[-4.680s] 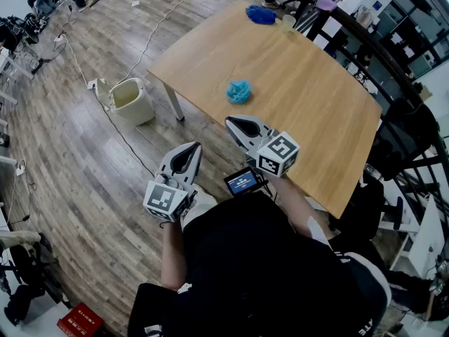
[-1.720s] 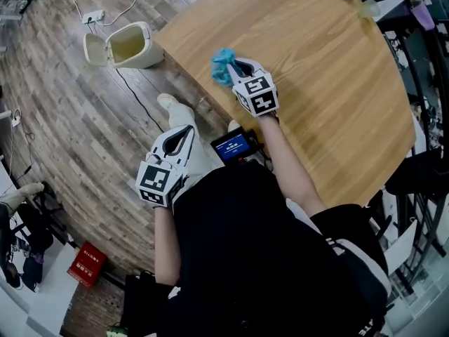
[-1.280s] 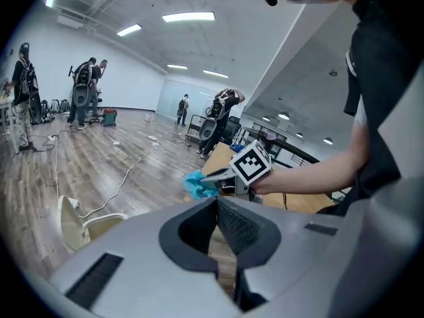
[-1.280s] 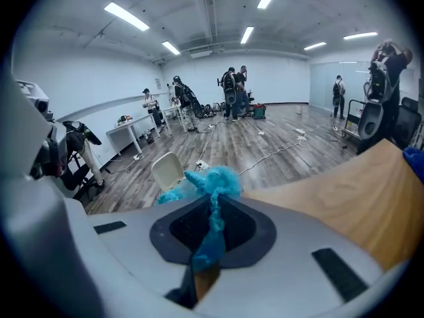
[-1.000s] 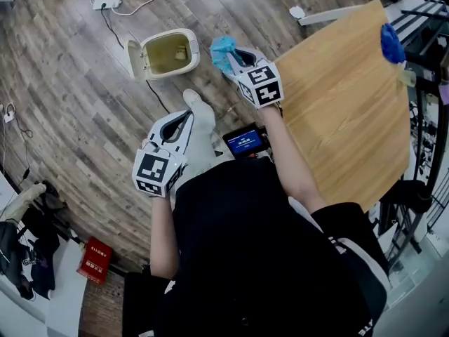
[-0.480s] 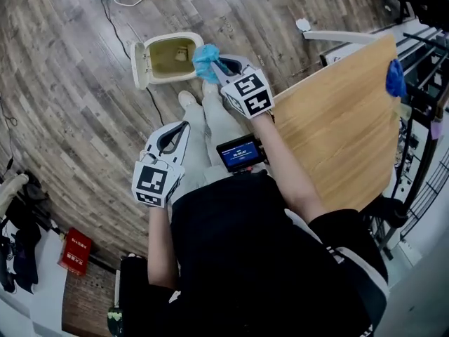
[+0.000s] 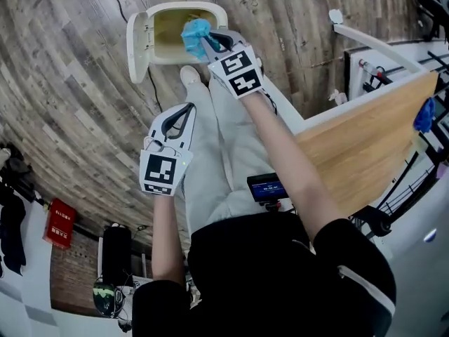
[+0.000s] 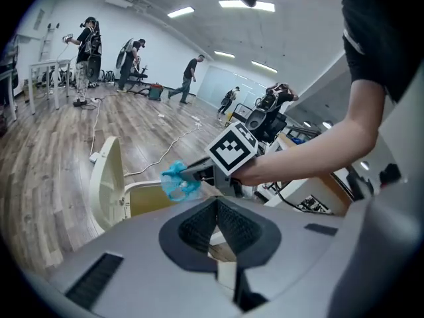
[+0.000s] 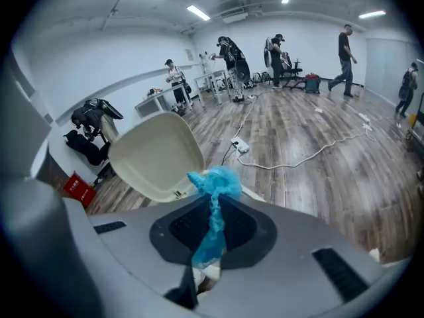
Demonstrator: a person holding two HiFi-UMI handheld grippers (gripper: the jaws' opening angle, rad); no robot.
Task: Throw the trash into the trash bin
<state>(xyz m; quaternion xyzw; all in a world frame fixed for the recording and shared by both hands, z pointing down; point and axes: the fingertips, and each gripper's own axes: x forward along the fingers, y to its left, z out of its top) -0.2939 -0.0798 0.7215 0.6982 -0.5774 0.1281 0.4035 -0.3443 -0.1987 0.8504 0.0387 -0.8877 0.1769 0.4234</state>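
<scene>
A crumpled blue piece of trash (image 7: 195,34) hangs over the mouth of the cream trash bin (image 7: 210,9), whose lid (image 7: 137,44) stands open at the left. My right gripper (image 7: 205,42) is shut on it. In the right gripper view the blue trash (image 9: 213,194) sticks up from between the jaws, with the lid (image 9: 159,154) just behind. My left gripper (image 7: 187,109) hangs lower in the head view, beside the person's leg, shut with nothing in it. From the left gripper view I see the trash (image 8: 179,181) and the bin's lid (image 8: 106,184) ahead.
The wooden table (image 7: 365,139) lies at the right with another blue wad (image 7: 424,116) on its far edge. The person's legs and shoe (image 7: 189,76) stand right in front of the bin. A power strip (image 9: 240,144) and cable lie on the floor beyond. People stand far off.
Both grippers have sunk. The right one carried the blue trash from beside the bin's rim to over its opening. The left one followed a little toward the bin.
</scene>
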